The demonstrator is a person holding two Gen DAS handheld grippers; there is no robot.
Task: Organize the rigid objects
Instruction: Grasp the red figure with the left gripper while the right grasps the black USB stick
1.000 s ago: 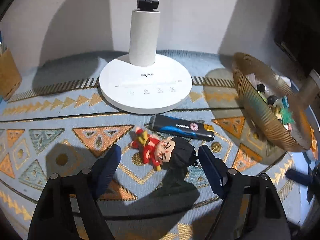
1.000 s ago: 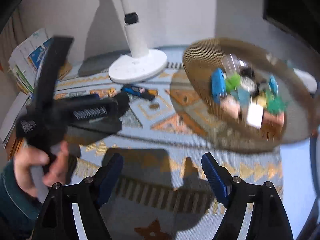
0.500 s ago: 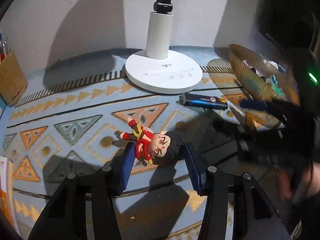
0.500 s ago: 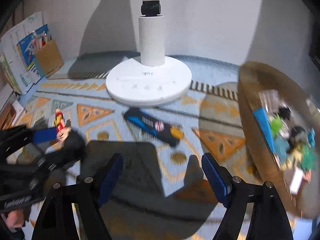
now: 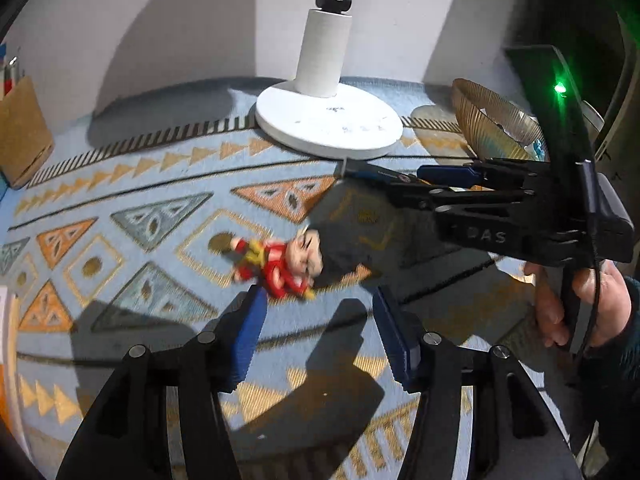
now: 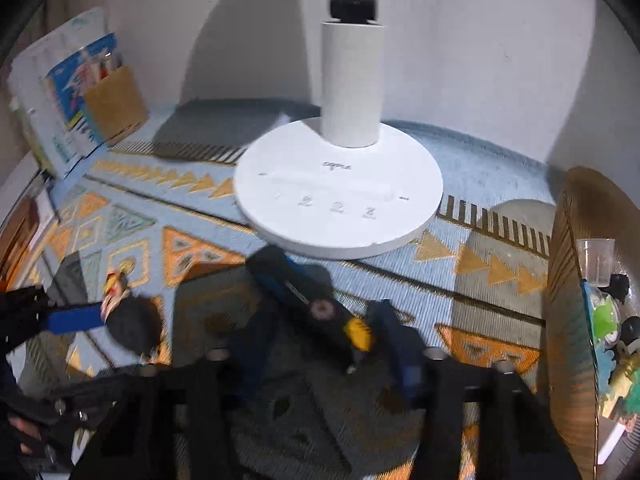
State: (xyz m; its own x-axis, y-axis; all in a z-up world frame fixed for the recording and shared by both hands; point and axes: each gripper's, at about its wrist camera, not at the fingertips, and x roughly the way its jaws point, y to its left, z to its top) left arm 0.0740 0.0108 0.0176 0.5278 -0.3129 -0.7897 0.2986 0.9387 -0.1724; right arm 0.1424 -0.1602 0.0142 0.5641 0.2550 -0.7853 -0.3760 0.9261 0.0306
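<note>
Closure was the change at this moment: the right gripper, wide apart half a second earlier, was drawing its jaws in around the dark blue lighter that lay on the patterned mat just in front of the white lamp base. Blur hid whether the pads had yet pressed on it. The left gripper, which had narrowed about the red-clothed figurine, was easing its jaws apart again; the doll lay on the mat just ahead of the pads, touching the left one at most, not clamped. The ribbed bowl of small toys stood to the right, probably where both pieces belonged. Neither had left the mat.
</note>
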